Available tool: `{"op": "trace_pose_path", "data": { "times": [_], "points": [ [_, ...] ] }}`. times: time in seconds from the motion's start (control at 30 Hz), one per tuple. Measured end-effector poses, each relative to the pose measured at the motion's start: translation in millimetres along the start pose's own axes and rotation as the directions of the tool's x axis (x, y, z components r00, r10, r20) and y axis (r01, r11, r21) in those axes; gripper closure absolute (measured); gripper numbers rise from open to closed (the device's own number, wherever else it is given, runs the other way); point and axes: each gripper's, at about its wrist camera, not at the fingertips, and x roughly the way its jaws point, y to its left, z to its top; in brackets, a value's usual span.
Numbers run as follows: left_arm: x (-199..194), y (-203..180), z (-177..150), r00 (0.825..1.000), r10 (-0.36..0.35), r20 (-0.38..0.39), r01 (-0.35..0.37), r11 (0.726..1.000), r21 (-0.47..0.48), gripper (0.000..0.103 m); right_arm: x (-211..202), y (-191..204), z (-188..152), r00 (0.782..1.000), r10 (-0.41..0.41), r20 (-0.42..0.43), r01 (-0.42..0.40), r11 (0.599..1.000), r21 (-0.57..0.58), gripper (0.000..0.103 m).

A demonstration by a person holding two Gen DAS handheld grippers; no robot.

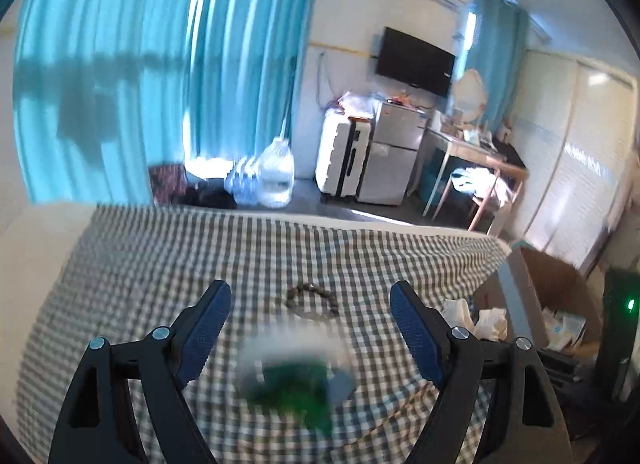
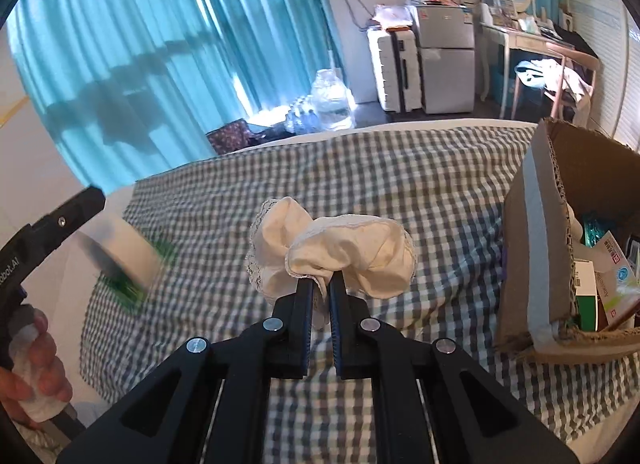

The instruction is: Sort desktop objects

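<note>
On the far left, a hand [image 2: 30, 360] holds the left gripper [image 1: 310, 314]. Its fingers [image 1: 208, 328] are spread wide with nothing between them. Under it, on the checked bed cover [image 1: 160, 264], is a blurry white and green thing [image 1: 294, 380]; I cannot tell what it is. A small dark bead ring [image 1: 312, 300] lies just past it.

In the middle, the right gripper [image 2: 320, 284] has its fingers squeezed tight on a cream cloth [image 2: 332, 252], lifted above the bed. The cloth is soft, light and floppy, so it will droop. A pinch on the bunched middle seems best.

On the right stands an open cardboard box [image 2: 532, 248] with small packets inside. The cloth probably goes there.
</note>
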Motion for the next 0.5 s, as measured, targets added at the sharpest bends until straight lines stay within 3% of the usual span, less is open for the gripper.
{"op": "trace_pose_path", "data": {
  "times": [0.17,0.3,0.4,0.5],
  "points": [
    [1,-1,0,0.995,-0.039,-0.089,0.036,0.999,-0.031,0.019,-12,18,-4,1.0,0.022,-0.002,-0.022,1.0,-0.017,0.095],
    [10,4,-17,0.987,-0.013,-0.163,0.008,0.999,-0.032,0.016,-18,21,-11,1.0,0.025,-0.011,-0.026,0.999,-0.022,0.095],
    [21,13,-47,0.97,-0.004,-0.243,-0.011,0.998,-0.058,0.013,-15,18,-20,0.999,0.026,-0.026,-0.026,1.0,-0.011,0.095],
    [35,21,-83,0.942,0.006,-0.335,-0.034,0.996,-0.078,0.013,-7,15,-29,0.998,0.029,-0.052,-0.029,1.0,0.0,0.095]
  ]
}}
